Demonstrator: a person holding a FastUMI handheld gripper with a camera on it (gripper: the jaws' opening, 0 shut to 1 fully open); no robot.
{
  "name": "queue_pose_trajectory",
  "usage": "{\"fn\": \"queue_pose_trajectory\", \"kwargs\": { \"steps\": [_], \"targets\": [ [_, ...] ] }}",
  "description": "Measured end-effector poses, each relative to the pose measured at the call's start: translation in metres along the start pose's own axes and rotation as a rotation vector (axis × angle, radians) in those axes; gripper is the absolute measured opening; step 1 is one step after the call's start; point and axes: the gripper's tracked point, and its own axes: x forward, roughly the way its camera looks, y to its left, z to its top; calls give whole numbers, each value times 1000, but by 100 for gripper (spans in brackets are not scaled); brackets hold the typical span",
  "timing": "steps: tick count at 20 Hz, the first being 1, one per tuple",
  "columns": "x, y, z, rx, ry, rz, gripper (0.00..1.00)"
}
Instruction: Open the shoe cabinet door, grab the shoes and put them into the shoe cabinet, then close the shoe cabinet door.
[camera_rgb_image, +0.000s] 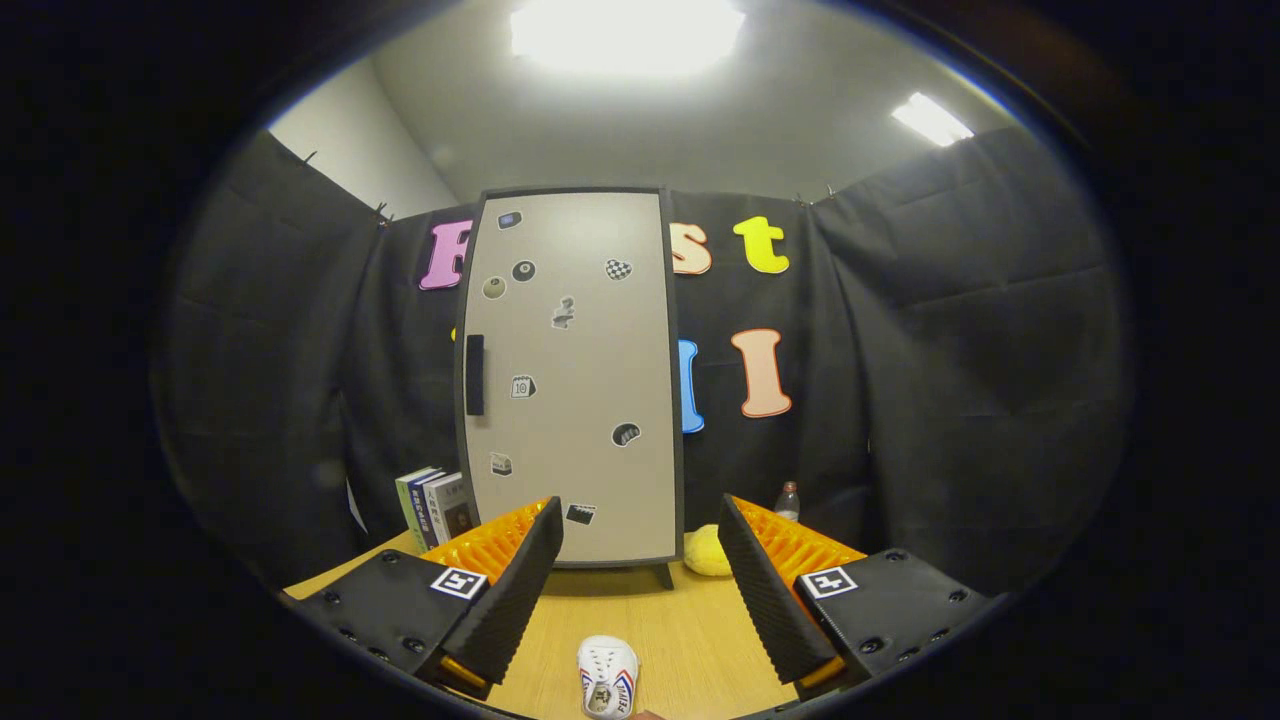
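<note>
One small white shoe (607, 676) was seen lying on the wooden table (690, 620), low between the two fingers and nearer than their tips, its toe turned toward the shoe cabinet (572, 375). The gripper (640, 540) was held with its fingers wide apart, nothing being touched by either ribbed pad. The cabinet was found upright at the far side of the table, well beyond the fingertips, its pale door shut and dotted with stickers; a dark handle (474, 375) was set along the door's left edge at about mid-height.

The shoe was judged to be light and soft-sided, likely to be squashed a little under the pads but not damaged; a hold across its sides near the middle was thought best, the rounded toe being more apt to slip. The door was judged stiff and flat, with the handle as the only real purchase, and the slim cabinet might be rocked if pulled hard.

A few books (435, 507) were stood left of the cabinet's foot, and a yellow soft object (707, 552) and a small bottle (788, 501) were set to its right.
</note>
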Motion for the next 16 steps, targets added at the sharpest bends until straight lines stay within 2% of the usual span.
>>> {"fn": "queue_pose_trajectory", "kwargs": {
  "steps": [6, 11, 16],
  "targets": [
    [32, 47, 45, 59, -42, 76, 98],
    [85, 93, 78, 111, -61, 145, 98],
    [148, 138, 94, 101, -55, 202, 97]
  ]
}}
